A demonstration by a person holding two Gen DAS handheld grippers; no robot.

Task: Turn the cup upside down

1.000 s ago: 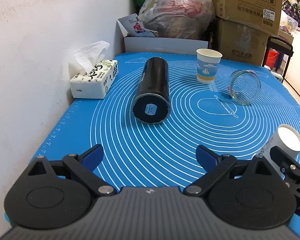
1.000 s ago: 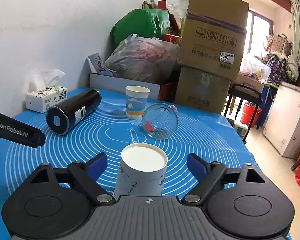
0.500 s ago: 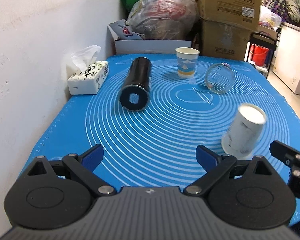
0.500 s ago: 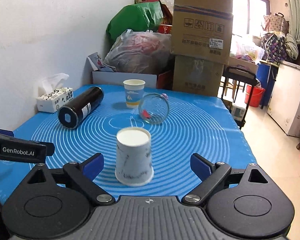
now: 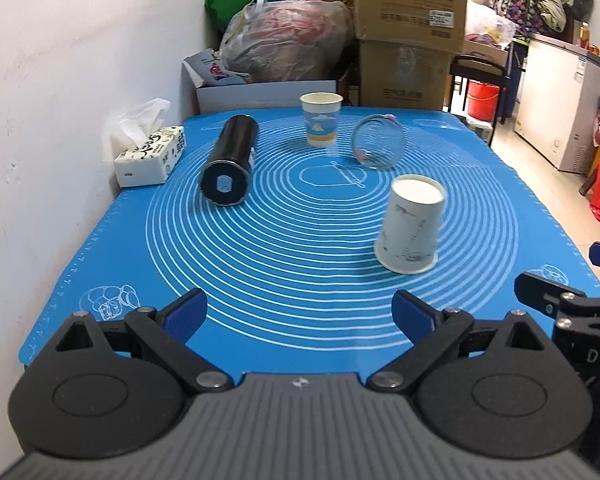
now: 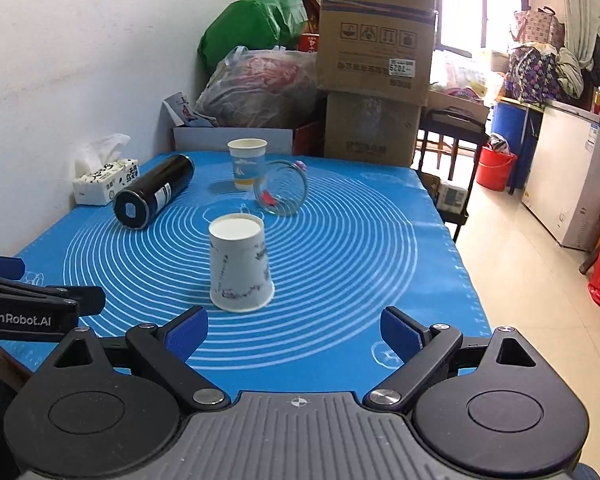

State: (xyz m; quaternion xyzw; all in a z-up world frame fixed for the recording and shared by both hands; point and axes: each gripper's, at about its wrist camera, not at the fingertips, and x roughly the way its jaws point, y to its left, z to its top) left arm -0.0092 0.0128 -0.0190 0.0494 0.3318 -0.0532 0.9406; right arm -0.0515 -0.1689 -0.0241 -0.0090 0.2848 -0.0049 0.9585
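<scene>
A white paper cup (image 6: 240, 266) stands upside down on the blue mat (image 6: 340, 248), rim down, base up. It also shows in the left wrist view (image 5: 410, 228) at right of centre. My right gripper (image 6: 294, 330) is open and empty, a little back from the cup. My left gripper (image 5: 300, 314) is open and empty near the mat's front edge, left of the cup. A second paper cup with a blue print (image 6: 247, 163) stands upright at the back.
A black flask (image 6: 154, 190) lies on its side at the left. A glass jar (image 6: 282, 192) lies on its side behind the white cup. A tissue box (image 6: 106, 180) sits by the wall. Cardboard boxes (image 6: 374, 60) and bags stand behind the table. Floor lies to the right.
Both grippers have drawn back from the table. The right gripper, which had the upside-down white cup between its open jaws, now sits clear of it. The cup stays on the mat.
</scene>
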